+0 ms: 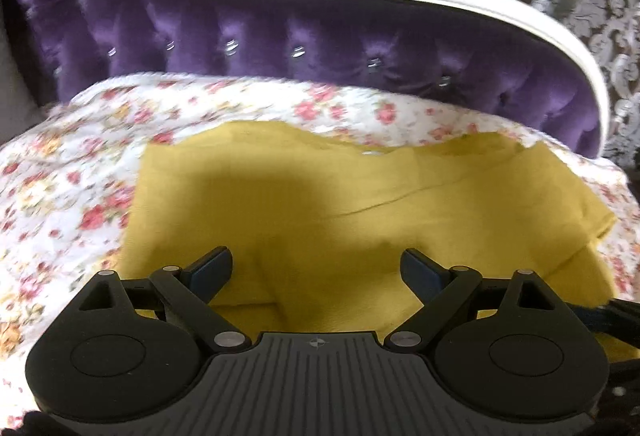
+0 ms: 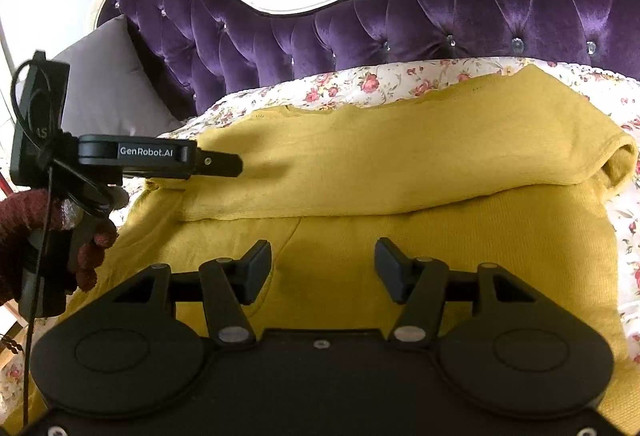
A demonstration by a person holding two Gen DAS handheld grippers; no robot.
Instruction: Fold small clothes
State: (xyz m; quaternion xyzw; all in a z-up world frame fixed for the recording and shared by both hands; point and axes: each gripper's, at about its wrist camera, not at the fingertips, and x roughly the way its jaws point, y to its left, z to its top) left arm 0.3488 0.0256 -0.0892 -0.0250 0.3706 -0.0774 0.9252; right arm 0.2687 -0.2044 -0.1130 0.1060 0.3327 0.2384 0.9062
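While spread, both grippers [image 1: 316, 268] [image 2: 322, 264] over sweater [image 2: 400, 156]

The garment [image 2: 360, 236] lies on the bedspread [image 2: 400, 80] (partly folded over), headboard [image 2: 360, 24] behind.

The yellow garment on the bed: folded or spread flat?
Partly folded: the yellow garment has its far part doubled over the near layer, ending in a straight edge.

Matt knit yellow garment [image 2: 400, 236], glossy tufted purple velvet headboard [image 2: 400, 28], matt black plastic right gripper [image 2: 323, 268]
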